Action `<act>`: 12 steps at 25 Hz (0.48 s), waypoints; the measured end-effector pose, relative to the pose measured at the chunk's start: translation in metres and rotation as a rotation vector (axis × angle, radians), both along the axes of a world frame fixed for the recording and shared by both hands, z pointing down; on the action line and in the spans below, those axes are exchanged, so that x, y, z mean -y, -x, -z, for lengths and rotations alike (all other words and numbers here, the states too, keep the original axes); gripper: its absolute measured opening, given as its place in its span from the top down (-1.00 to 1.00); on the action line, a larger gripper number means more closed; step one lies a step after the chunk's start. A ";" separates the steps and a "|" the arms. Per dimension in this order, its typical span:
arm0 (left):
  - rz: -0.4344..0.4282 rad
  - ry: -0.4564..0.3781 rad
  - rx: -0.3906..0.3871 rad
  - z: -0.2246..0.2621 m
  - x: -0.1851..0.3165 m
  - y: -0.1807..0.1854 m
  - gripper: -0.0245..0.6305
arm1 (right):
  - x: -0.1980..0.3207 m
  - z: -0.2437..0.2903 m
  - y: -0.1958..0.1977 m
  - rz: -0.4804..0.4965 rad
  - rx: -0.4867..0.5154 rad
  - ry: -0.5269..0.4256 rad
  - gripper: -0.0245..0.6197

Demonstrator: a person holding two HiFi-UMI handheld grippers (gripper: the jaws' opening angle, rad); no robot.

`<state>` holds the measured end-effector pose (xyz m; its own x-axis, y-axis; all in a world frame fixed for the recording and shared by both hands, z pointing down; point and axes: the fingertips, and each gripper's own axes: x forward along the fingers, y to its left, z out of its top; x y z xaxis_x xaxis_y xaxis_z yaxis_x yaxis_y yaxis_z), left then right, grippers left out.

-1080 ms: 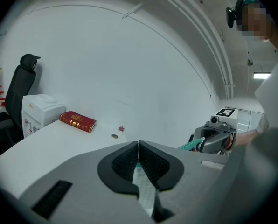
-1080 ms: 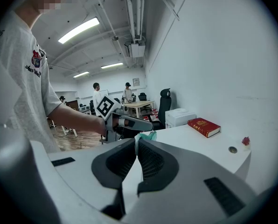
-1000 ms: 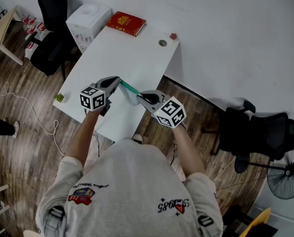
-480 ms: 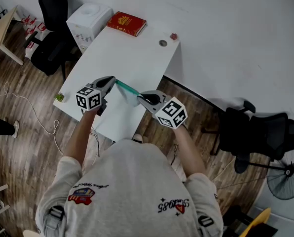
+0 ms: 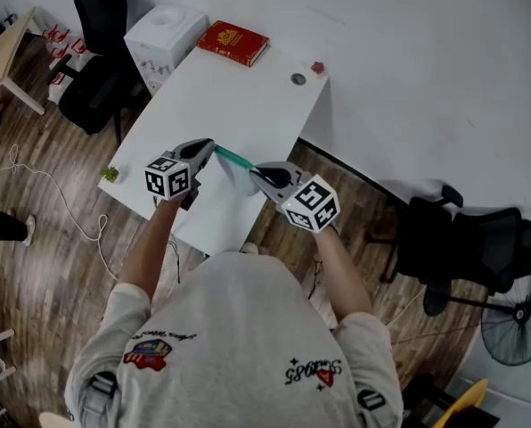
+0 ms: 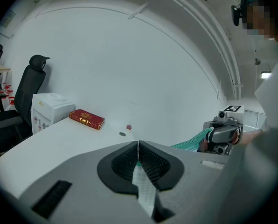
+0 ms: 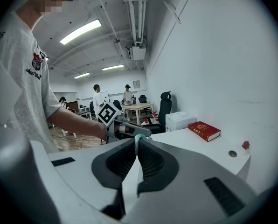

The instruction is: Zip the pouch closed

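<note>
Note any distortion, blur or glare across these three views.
Head view: evenly lit, sharp, pouch small. Left gripper view: fisheye bows the wall lines, dark corners, left claw looms large. Right gripper view: same fisheye, ceiling lights bright, red book crisp.

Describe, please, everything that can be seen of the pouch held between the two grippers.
The pouch is small and soft, with a pale, thin-looking body and a teal zipper edge along its top. It is stretched between the left gripper and the right gripper. The jaws of both are shut on its ends, so the teal edge runs taut from one to the other. It is over the near end of the white table. Whether the zipper is closed cannot be told.
</note>
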<state>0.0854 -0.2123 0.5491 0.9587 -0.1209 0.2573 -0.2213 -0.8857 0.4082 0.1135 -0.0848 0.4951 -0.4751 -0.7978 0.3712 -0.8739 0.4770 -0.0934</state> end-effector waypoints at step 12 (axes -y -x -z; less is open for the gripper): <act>-0.008 -0.073 -0.045 0.021 0.000 0.000 0.90 | 0.012 0.010 -0.013 -0.070 -0.018 -0.045 0.87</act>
<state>0.0856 -0.2124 0.5280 0.9700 -0.1304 0.2050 -0.1974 -0.9149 0.3522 0.1266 -0.0972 0.4852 -0.4113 -0.8449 0.3420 -0.9066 0.4181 -0.0574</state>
